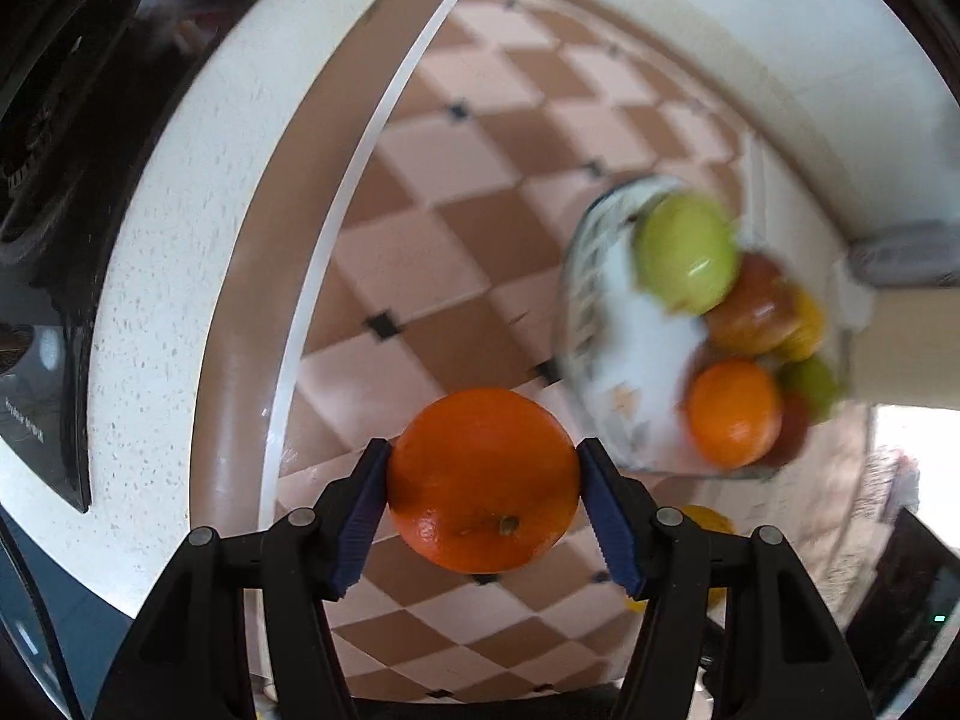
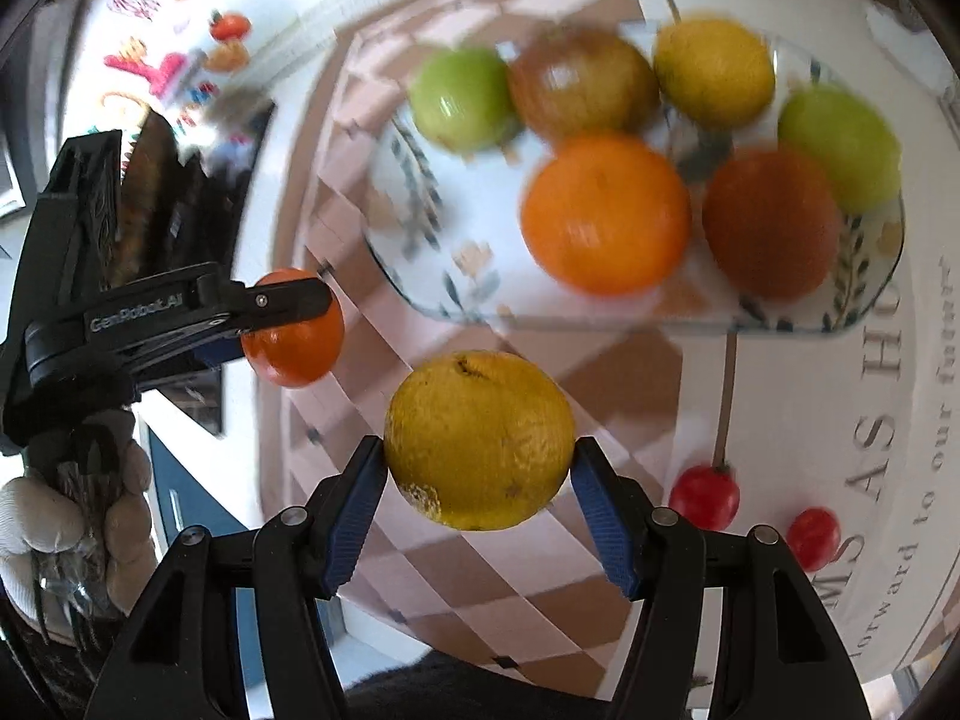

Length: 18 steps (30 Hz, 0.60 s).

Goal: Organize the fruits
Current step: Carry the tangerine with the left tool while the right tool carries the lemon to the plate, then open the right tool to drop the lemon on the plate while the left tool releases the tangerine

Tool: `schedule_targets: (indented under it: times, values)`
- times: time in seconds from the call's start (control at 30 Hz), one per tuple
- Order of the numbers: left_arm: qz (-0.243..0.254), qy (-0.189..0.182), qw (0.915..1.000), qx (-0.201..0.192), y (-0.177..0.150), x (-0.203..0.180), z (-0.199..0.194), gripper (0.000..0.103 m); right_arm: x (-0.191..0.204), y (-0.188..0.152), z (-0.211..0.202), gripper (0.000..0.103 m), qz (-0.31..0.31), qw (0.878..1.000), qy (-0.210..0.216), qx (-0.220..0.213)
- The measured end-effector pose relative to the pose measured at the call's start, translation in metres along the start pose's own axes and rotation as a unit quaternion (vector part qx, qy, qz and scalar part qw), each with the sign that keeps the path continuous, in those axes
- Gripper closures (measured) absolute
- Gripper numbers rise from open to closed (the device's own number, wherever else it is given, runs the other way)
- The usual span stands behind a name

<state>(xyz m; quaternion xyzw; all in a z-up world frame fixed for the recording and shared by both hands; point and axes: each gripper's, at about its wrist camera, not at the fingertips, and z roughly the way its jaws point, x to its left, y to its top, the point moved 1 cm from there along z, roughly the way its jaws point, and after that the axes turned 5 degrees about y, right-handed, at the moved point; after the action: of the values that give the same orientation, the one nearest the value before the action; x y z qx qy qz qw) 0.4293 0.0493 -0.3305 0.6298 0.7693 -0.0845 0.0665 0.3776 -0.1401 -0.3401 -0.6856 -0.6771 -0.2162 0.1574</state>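
Left wrist view: your left gripper [image 1: 483, 507] clamps orange [image 1: 483, 480] above checkered floor. Right gripper [image 2: 477, 492] clamps lemon [image 2: 477, 438] — both held beside tray [image 2: 420, 252], likely for sorting among piled fruit.

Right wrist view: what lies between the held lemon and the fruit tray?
Nothing: in the right wrist view only bare checkered cloth separates the lemon from the near rim of the tray.

My left gripper [image 1: 483, 480] holds an orange [image 1: 483, 480]; my right gripper [image 2: 477, 462] holds a lemon [image 2: 477, 441]. Beyond both, fruits lie on a tray [image 2: 420, 228].
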Motion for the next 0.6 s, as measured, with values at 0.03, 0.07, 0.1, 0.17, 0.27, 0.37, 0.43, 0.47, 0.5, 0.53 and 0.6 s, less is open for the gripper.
schedule_targets:
  times: [0.03, 0.07, 0.1, 0.17, 0.27, 0.37, 0.43, 0.47, 0.5, 0.53, 0.6]
  values:
    - [-0.002, -0.009, 1.0, -0.004, 0.004, -0.002, -0.006, 0.043, 0.004, 0.007, -0.004, 0.037, -0.002, 1.0, 0.003, -0.01]
    - [-0.004, -0.017, 0.9998, -0.006, 0.009, -0.005, -0.011, 0.043, 0.008, 0.012, -0.004, 0.037, -0.004, 1.0, 0.004, -0.013]
    - [-0.008, -0.027, 0.9996, -0.007, 0.019, -0.008, -0.017, 0.043, 0.01, 0.02, -0.004, 0.037, -0.003, 1.0, 0.004, -0.019]
    - [-0.015, -0.035, 0.9992, -0.007, 0.03, -0.012, -0.019, 0.043, 0.013, 0.032, -0.002, 0.037, -0.003, 1.0, 0.004, -0.023]
    - [-0.023, -0.044, 0.9987, 0.01, 0.053, -0.013, -0.01, 0.043, 0.012, 0.045, 0.005, 0.037, 0.009, 1.0, 0.008, -0.022]
    - [-0.023, -0.041, 0.9983, 0.035, 0.066, -0.021, 0.009, 0.043, 0.01, 0.054, 0.013, 0.037, 0.025, 1.0, 0.012, -0.013]
    - [-0.023, -0.034, 0.998, 0.047, 0.07, -0.026, 0.017, 0.043, 0.006, 0.055, 0.012, 0.037, 0.033, 0.999, 0.022, -0.014]
    - [-0.023, -0.027, 0.9982, 0.048, 0.071, -0.026, 0.019, 0.043, 0.007, 0.057, 0.011, 0.037, 0.034, 0.999, 0.02, -0.016]
    - [-0.023, -0.021, 0.9984, 0.048, 0.073, -0.026, 0.02, 0.042, 0.008, 0.059, 0.009, 0.037, 0.035, 0.999, 0.02, -0.02]
    - [-0.024, -0.022, 0.9983, 0.048, 0.075, -0.025, 0.021, 0.042, 0.009, 0.064, 0.008, 0.037, 0.036, 0.999, 0.018, -0.023]
    - [-0.031, -0.028, 0.9979, 0.049, 0.079, -0.024, 0.022, 0.042, 0.012, 0.068, 0.006, 0.037, 0.029, 0.999, 0.008, -0.024]
